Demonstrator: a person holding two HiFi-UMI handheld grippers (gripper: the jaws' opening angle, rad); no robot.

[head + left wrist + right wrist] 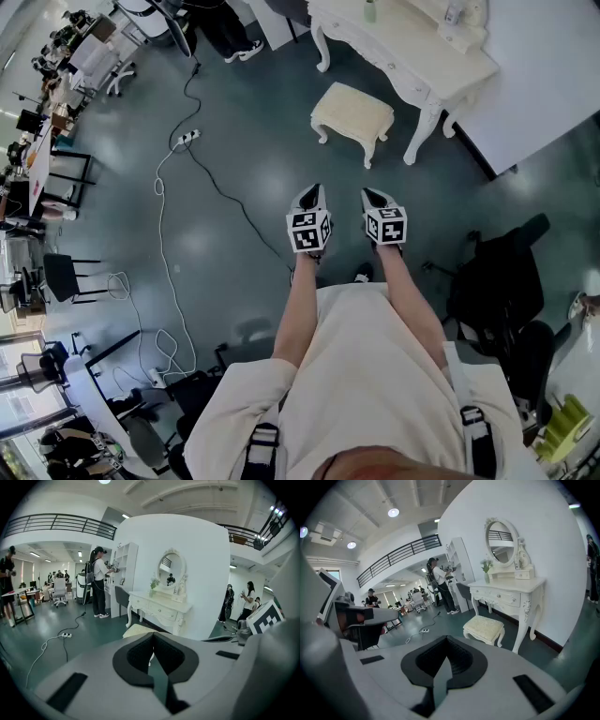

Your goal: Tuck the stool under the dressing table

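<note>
stool (352, 111) beside dressing table (405, 58), well ahead of hand-held grippers (314, 191) (371, 195)

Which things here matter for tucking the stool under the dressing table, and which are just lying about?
For the job:
- stool, standing out in front of the table
- dressing table
- left tongs and right tongs, both shut and empty

Lying about:
- power strip with its cable on the floor
- black office chair
- green vase on the tabletop
</note>
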